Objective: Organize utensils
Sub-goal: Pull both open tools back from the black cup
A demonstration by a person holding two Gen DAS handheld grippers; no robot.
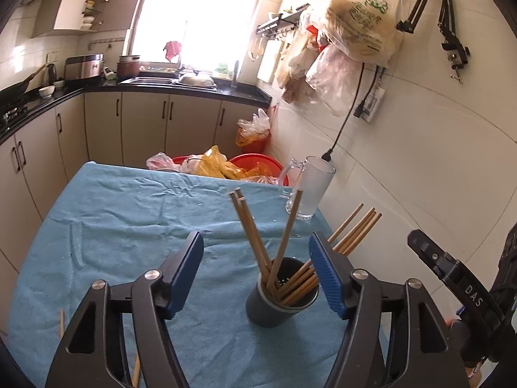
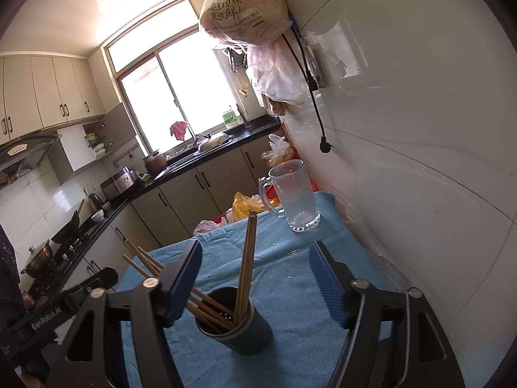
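A dark grey holder cup stands on the blue cloth and holds several wooden chopsticks that fan left and right. My left gripper is open and empty, its blue pads on either side of the cup, a little above it. In the right wrist view the same cup with chopsticks sits between the open jaws of my right gripper, which is also empty. One loose chopstick lies on the cloth at the lower left, and another shows under the left gripper.
A clear glass mug stands at the table's far right corner, also in the right wrist view. The white tiled wall borders the table on the right. Red basins with plastic bags sit beyond the far edge. The blue cloth covers the table.
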